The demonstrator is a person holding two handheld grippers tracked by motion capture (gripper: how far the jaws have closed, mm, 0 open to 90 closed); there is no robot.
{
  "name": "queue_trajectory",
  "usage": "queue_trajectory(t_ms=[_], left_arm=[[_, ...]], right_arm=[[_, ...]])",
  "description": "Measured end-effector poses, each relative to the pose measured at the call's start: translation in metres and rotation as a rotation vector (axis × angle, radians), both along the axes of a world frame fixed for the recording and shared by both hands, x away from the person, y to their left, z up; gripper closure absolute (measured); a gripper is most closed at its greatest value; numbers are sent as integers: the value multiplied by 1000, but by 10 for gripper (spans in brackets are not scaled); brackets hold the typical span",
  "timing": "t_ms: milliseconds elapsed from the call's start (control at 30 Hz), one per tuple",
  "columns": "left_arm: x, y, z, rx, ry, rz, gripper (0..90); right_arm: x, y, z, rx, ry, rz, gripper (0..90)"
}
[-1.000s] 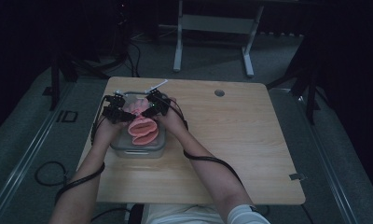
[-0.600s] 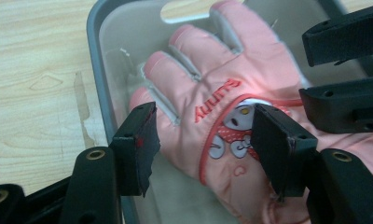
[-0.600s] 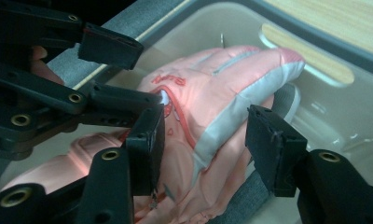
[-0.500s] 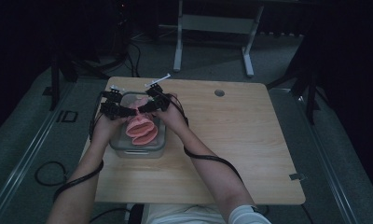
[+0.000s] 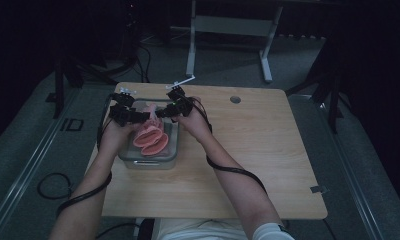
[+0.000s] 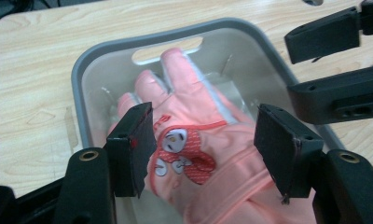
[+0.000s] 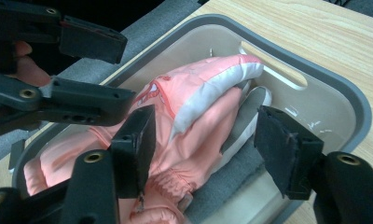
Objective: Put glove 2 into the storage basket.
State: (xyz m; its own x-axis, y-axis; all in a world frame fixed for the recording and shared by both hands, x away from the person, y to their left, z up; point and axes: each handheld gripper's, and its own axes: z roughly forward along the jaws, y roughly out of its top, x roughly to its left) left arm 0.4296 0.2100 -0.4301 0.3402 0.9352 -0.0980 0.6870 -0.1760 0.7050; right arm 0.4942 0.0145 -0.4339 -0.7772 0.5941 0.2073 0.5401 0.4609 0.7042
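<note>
Both the left gripper (image 5: 147, 118) and right gripper (image 5: 158, 114) are held open, jaws just widened, above pink gloves (image 5: 150, 140) in the bin (image 5: 149, 162), left of centre.

the glove (image 6: 198, 154) is salmon pink, with a white-grey band along its finger edges and a small patch on the back — red with white dots, like a cartoon figure. the bin (image 6: 82, 93) is clear plastic with a grey rim. the table (image 5: 248, 150) is pale wood grain, with a dark round hole. both grippers — left (image 5: 138, 116), right (image 5: 162, 113) — are black.
</note>
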Motion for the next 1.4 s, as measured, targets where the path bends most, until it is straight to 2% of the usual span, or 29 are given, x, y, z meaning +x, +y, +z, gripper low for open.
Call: queue_trajectory(t_ms=[133,267,400,500,567,633,833,967,1100,1233,1267,1400], left_arm=[[-7,-8,4,-10,-26,-18,353],[-13,-19,8,25,-34,8,259],[-17,-25,10,6,-50,6,177],[-19,-28,10,-4,-59,-28,115],[-21,-31,10,-5,-82,-17,101],[-22,-34,9,-25,-80,-37,96],[-26,-45,7,-26,-107,-79,60],[-31,-54,6,-1,-119,-121,19],[-35,-64,3,27,-127,-143,18],[-39,-72,0,27,-140,-163,18],[-41,-77,-2,23,-150,-187,18],[-46,-89,-4,16,-158,-228,25]], right_arm=[[-2,-7,0,5,-6,6,360],[-4,-16,1,15,-5,11,311],[-7,-25,2,21,-11,32,269],[-10,-33,4,25,-25,43,240],[-11,-37,4,25,-33,43,226],[-13,-42,5,22,-42,43,218],[-19,-59,4,16,-61,32,203],[-21,-71,3,-5,-81,29,189],[-22,-81,-1,-17,-83,29,188],[-24,-88,-4,-36,-98,29,190],[-24,-90,-6,-39,-107,31,190],[-25,-102,-14,-54,-102,31,189]])
